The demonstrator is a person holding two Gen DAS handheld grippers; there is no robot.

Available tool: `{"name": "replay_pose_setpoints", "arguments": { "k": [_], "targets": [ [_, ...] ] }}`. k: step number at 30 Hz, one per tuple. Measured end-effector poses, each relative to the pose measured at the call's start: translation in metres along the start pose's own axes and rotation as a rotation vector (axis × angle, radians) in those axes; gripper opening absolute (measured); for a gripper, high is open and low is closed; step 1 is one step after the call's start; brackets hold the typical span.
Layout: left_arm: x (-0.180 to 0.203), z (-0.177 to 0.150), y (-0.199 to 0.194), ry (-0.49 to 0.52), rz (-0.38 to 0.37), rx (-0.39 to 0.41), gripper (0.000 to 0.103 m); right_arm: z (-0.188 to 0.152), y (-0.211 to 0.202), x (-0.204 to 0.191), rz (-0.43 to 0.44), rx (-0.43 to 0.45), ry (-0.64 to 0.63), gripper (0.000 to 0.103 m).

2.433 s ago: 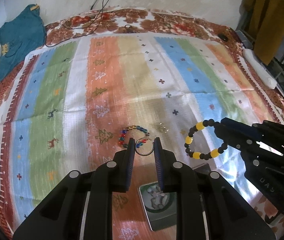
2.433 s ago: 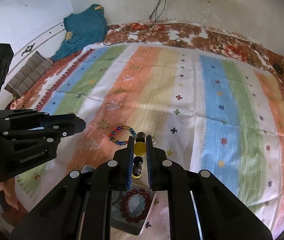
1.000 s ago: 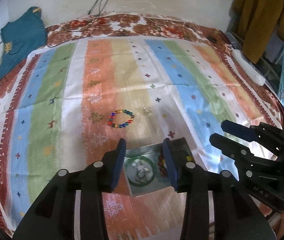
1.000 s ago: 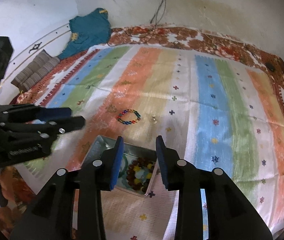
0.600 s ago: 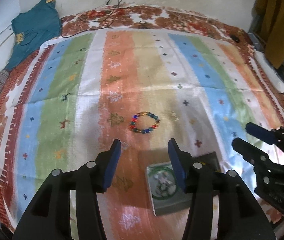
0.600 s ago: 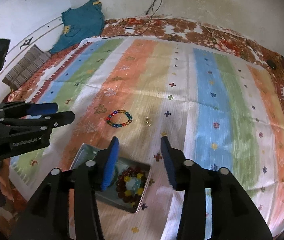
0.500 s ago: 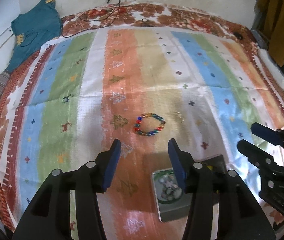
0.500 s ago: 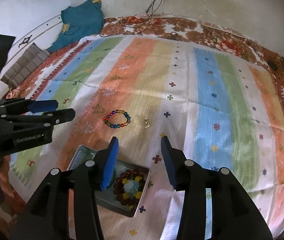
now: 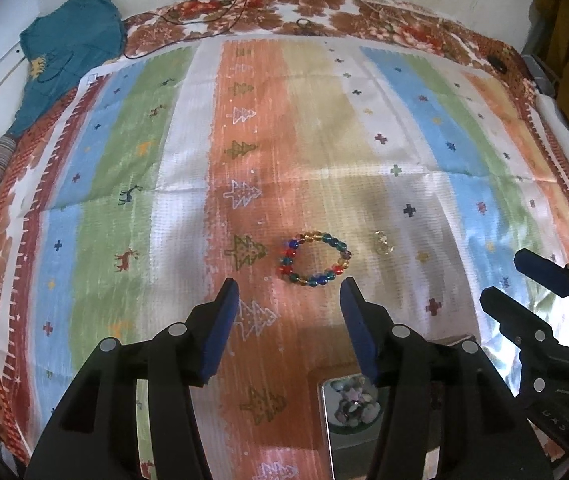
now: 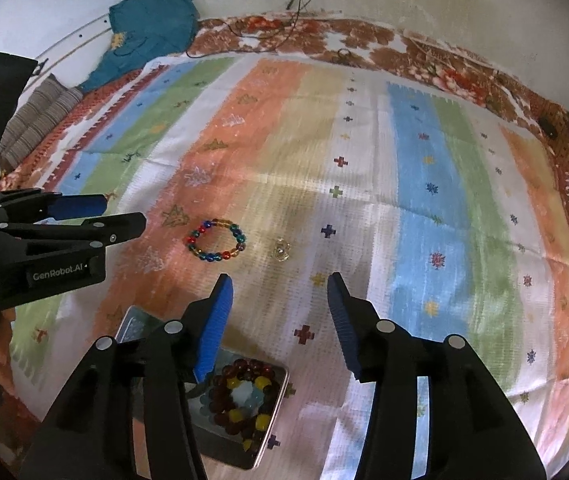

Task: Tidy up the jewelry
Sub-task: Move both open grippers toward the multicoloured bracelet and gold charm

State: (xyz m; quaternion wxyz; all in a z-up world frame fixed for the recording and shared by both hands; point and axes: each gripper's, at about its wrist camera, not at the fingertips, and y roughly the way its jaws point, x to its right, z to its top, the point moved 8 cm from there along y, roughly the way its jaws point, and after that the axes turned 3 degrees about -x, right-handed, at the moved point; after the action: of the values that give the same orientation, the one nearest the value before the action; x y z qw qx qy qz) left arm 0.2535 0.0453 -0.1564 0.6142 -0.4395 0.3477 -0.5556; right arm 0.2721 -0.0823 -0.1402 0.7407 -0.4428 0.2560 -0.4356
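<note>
Left gripper (image 9: 288, 292): our jaws are opening, empty, bracelet (image 9: 313, 258) at 12 o'clock.
Right gripper (image 10: 280, 286): our jaws are opening, empty.
Tin (image 10: 274, 404): holds beads.

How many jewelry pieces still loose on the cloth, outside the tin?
2: the multicolored bead bracelet on the orange stripe, and a small clear piece just right of it. The grippers may hide others.

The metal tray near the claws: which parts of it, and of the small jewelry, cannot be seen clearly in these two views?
- Metal tray, right wrist view: left half hidden behind the right claw.
- Same tray, left wrist view: cut off by the left claw and the bottom edge.
- Small clear trinket beside the multicolored bracelet: too small to identify.
</note>
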Motion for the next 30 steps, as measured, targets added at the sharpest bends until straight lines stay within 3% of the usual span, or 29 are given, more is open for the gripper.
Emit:
{"name": "replay_pose_setpoints", "arguments": {
  "k": [6,30],
  "targets": [
    [-0.003,0.004,0.017,0.002,-0.002,-0.036,0.053,0.007,0.016,-0.003,0.021,-0.014,-0.015,0.055],
    [-0.005,0.02,0.084,0.032,0.017,-0.152,0.053,0.014,0.089,-0.004,0.045,-0.137,-0.069,0.055]
  ]
}}
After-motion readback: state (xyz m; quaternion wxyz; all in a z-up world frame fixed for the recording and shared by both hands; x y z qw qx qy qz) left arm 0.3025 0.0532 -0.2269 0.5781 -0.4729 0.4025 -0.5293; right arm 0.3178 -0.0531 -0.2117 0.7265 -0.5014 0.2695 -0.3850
